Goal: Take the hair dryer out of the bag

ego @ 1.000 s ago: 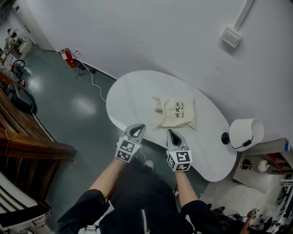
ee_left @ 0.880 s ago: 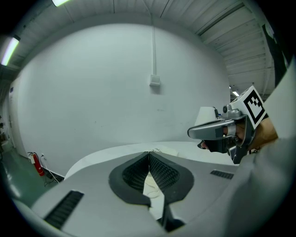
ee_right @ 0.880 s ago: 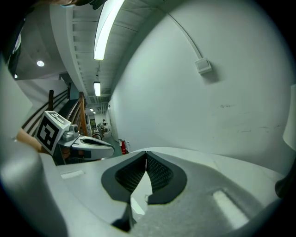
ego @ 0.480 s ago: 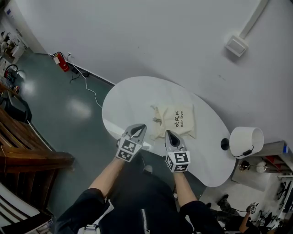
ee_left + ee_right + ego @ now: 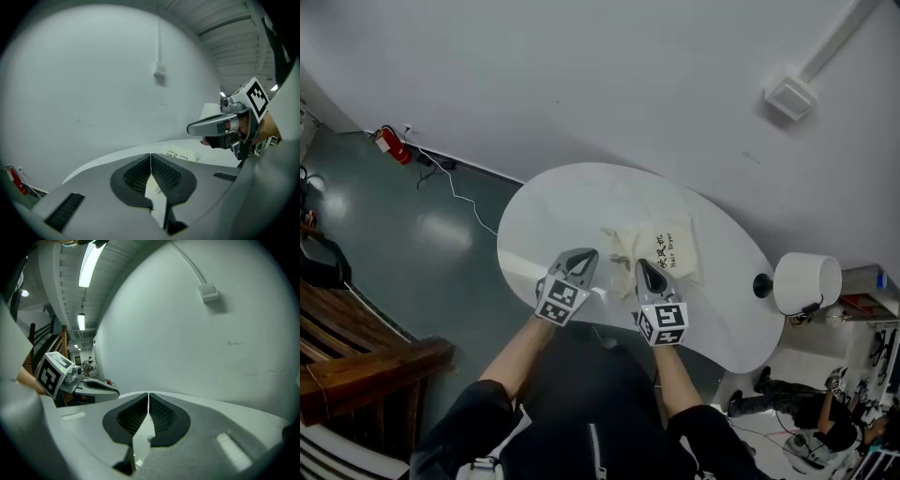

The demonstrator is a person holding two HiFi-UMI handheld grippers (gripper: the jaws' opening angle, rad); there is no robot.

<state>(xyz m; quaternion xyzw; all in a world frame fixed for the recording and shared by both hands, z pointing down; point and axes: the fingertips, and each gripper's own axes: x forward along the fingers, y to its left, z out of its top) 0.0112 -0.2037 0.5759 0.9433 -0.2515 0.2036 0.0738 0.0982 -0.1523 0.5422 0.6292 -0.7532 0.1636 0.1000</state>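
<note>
A cream cloth bag (image 5: pixel 656 251) with black print lies flat on the white oval table (image 5: pixel 572 202); its drawstring mouth faces left. The hair dryer is not visible. My left gripper (image 5: pixel 584 255) hovers over the table's near edge, just left of the bag's mouth, jaws shut and empty. My right gripper (image 5: pixel 643 266) is shut and empty too, its tip over the bag's near edge. In the left gripper view the bag (image 5: pixel 183 155) peeks over the shut left gripper (image 5: pixel 150 155), with the right gripper (image 5: pixel 192 129) at the side. The right gripper view shows its shut jaws (image 5: pixel 148 395) and the left gripper (image 5: pixel 115 391).
A white drum lamp shade (image 5: pixel 807 282) on a black base stands at the table's right end. A white wall runs behind the table, with a small box (image 5: pixel 790 97) on it. A red fire extinguisher (image 5: pixel 392 144) and cables lie on the grey floor at left.
Both grippers have moved forward from off the table's near edge towards the bag, staying shut. The head view has shifted, so the table sits closer and more central.
</note>
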